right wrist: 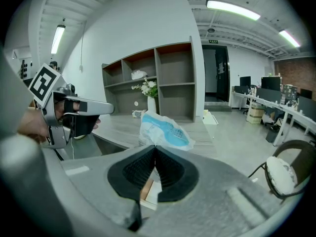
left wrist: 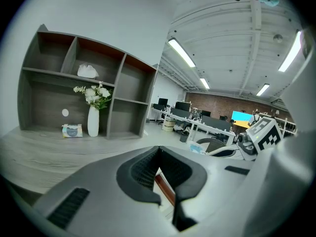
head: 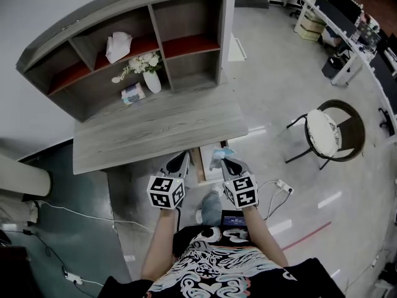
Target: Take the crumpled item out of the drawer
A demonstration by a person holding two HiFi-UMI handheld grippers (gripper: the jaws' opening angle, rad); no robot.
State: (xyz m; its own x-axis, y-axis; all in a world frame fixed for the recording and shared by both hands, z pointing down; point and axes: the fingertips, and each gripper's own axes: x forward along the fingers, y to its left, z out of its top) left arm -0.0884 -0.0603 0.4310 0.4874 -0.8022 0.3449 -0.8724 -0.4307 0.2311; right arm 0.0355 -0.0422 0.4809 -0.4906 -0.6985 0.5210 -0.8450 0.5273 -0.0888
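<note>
In the right gripper view my right gripper [right wrist: 156, 147] is shut on the crumpled item [right wrist: 163, 130], a white and blue plastic wrapper that sticks up above the jaws. The head view shows that gripper [head: 224, 160] holding the wrapper [head: 220, 154] just off the front edge of the grey desk [head: 155, 129], above the open wooden drawer [head: 200, 165]. My left gripper [head: 184, 156] hovers beside it on the left, over the drawer's left side. Its jaws [left wrist: 159, 149] are shut with nothing in them.
A shelf unit [head: 186, 17] at the back of the desk holds a white vase of flowers [head: 151, 76], a tissue pack [head: 133, 94] and a white crumpled cloth [head: 118, 45]. A round chair [head: 332, 129] stands to the right. A power strip and cables [head: 282, 187] lie on the floor.
</note>
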